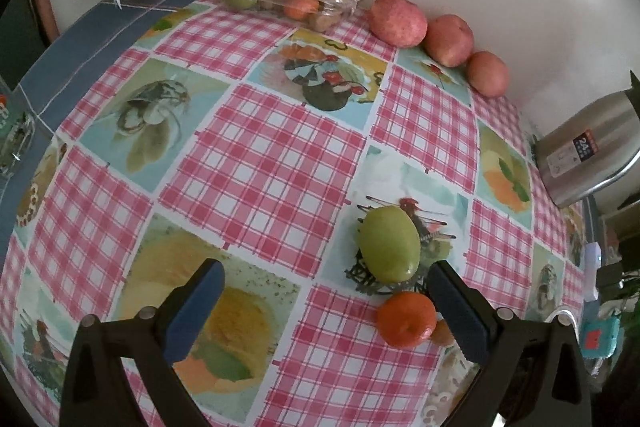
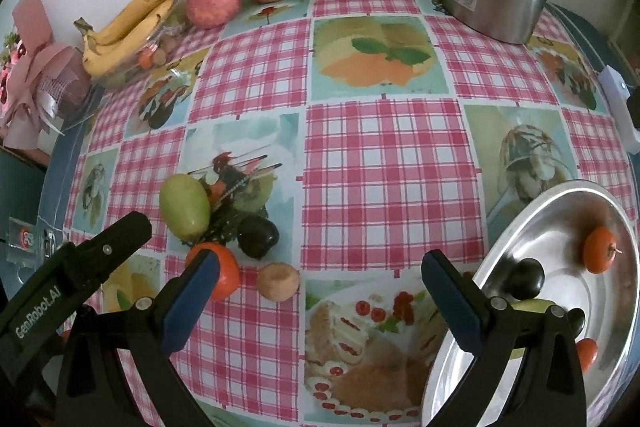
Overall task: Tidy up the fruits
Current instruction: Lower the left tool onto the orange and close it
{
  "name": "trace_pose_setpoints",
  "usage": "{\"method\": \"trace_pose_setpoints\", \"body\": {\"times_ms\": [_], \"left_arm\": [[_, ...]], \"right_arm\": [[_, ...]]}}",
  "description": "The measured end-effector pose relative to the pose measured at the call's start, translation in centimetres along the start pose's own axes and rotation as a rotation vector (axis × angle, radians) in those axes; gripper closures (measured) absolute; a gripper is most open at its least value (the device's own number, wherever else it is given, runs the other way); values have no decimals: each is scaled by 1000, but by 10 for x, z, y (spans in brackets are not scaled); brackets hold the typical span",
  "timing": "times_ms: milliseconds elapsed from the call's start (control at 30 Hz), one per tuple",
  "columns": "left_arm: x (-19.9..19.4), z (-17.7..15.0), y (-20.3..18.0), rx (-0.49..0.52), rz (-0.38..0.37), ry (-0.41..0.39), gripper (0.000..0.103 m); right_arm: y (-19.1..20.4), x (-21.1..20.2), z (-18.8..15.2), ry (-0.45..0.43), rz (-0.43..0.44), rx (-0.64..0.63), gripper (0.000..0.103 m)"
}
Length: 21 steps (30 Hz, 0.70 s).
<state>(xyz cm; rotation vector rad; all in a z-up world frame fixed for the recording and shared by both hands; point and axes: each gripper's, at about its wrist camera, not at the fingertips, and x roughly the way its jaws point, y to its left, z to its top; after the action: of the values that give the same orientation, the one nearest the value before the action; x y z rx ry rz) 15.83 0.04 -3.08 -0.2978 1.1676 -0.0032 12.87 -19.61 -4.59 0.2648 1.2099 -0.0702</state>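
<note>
Fruit sorting partly done, both grippers spread and holding nothing.

Metal bowl already has a tangerine, a dark plum and more fruit partly hidden. Still loose on the tablecloth: green fruit, orange tangerine, dark plum, small tan fruit. Left gripper sits near the tangerine; right gripper hovers above the cloth.
</note>
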Motion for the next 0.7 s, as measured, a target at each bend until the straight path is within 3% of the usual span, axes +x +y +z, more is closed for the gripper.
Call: {"method": "trace_pose_setpoints", "body": {"times_ms": [133,267,500,700], "left_arm": [[2,-2,-3,-7,-44,21,2],[4,-4,-7,-2,-57,41,13],[16,-11,-15,-9,-111,109,23],[22,-19,-26,7,-147,166,46]], "right_arm": [[-6,-4,0,-7,-14,6,2],[-18,-11,0,-14,-19,42,2],[-34,-25,2,-46,8,108,2],[-39,-28,3,-47,41,131,2]]}}
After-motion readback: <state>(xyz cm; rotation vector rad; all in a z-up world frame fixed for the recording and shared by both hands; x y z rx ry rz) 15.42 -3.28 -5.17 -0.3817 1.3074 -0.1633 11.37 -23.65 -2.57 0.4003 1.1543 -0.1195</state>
